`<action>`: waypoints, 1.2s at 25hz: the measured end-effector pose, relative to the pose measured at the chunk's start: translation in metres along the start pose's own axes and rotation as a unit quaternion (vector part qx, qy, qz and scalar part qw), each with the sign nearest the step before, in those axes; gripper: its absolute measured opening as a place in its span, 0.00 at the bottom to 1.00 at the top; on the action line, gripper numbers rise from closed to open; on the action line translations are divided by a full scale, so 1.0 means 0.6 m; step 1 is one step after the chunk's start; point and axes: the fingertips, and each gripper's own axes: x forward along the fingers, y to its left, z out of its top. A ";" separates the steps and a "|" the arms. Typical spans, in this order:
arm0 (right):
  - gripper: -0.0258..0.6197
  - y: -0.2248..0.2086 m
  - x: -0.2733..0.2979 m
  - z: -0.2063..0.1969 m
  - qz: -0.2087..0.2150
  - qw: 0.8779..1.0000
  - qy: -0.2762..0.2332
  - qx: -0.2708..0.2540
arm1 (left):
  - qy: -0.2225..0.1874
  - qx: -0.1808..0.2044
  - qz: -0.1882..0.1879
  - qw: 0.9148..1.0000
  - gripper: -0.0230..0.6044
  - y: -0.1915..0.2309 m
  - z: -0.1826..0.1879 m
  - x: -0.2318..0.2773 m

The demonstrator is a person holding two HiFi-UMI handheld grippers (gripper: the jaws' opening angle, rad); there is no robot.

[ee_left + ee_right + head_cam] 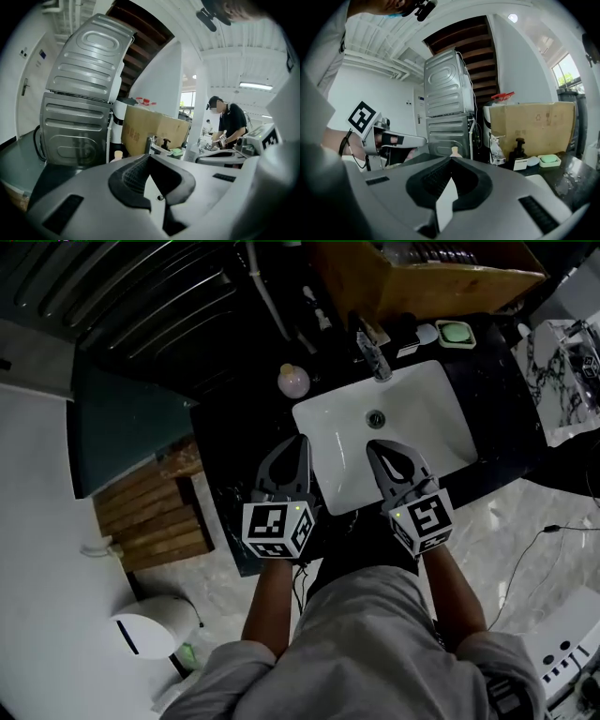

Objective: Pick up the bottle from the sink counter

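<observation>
Left gripper and right gripper: jaws closed together, empty, over the sink's near rim. Bottle: small, rounded, pale pink, yellowish cap, upright on the black counter left of the basin.

text readable: none | cardboard box: faint print, too blurred | small white card: illegible

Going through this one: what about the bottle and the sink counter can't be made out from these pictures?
- bottle: the head view shows only its top from above; height and label are hidden.
- Right gripper view: the body of the right gripper covers the bottle below its cap.
- Small items behind the faucet: too dark and small in the head view to name.
</observation>
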 end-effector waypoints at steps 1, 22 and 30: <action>0.05 -0.005 0.013 -0.010 0.007 1.000 0.006 0.002 | 0.006 0.004 0.012 1.000 0.06 0.015 -0.005 0.006; 0.05 -0.068 0.167 -0.102 0.125 0.992 0.023 -0.012 | 0.087 0.078 0.090 0.989 0.06 0.132 -0.082 0.152; 0.05 -0.080 0.162 -0.100 0.118 0.993 0.023 -0.006 | 0.073 0.063 0.104 0.990 0.06 0.177 -0.072 0.184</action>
